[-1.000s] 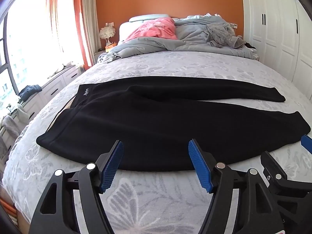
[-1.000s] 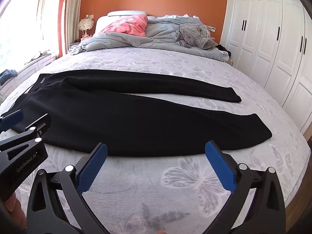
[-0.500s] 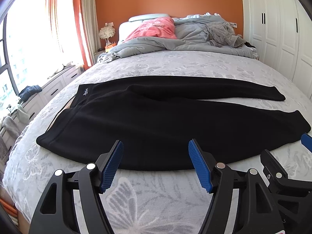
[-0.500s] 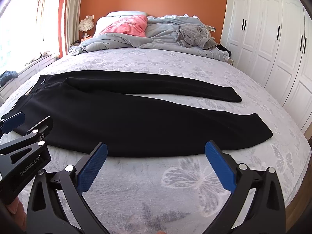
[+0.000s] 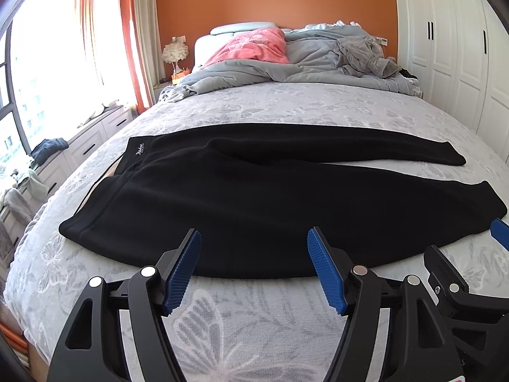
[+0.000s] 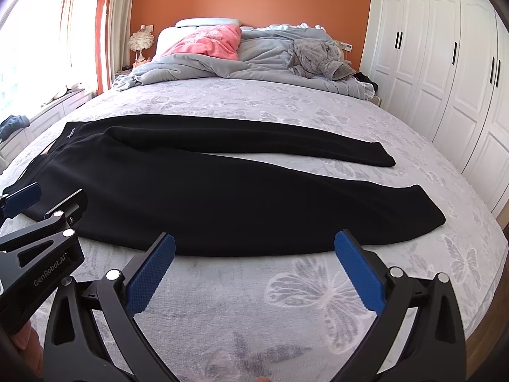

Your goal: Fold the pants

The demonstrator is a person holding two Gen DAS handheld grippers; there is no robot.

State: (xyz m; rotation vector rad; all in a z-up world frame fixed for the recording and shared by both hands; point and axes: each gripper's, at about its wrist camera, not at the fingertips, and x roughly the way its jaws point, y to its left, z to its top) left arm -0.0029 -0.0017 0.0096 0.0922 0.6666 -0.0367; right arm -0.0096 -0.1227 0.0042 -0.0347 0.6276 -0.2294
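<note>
Black pants [image 5: 254,197] lie flat across the bed, waistband at the left, both legs stretching right and spread apart; they also show in the right wrist view [image 6: 222,191]. My left gripper [image 5: 254,254] is open and empty, hovering just above the pants' near edge. My right gripper [image 6: 254,258] is open wide and empty, just in front of the near leg's edge. Each gripper shows at the side of the other's view.
The bed has a grey butterfly-print cover [image 5: 254,334]. A crumpled grey duvet [image 5: 302,67] and a pink pillow [image 5: 251,47] lie at the head. White wardrobes [image 6: 445,79] stand on the right, a window and low drawers [image 5: 79,140] on the left.
Both grippers have edged slightly forward and up; the pants lie as before.
</note>
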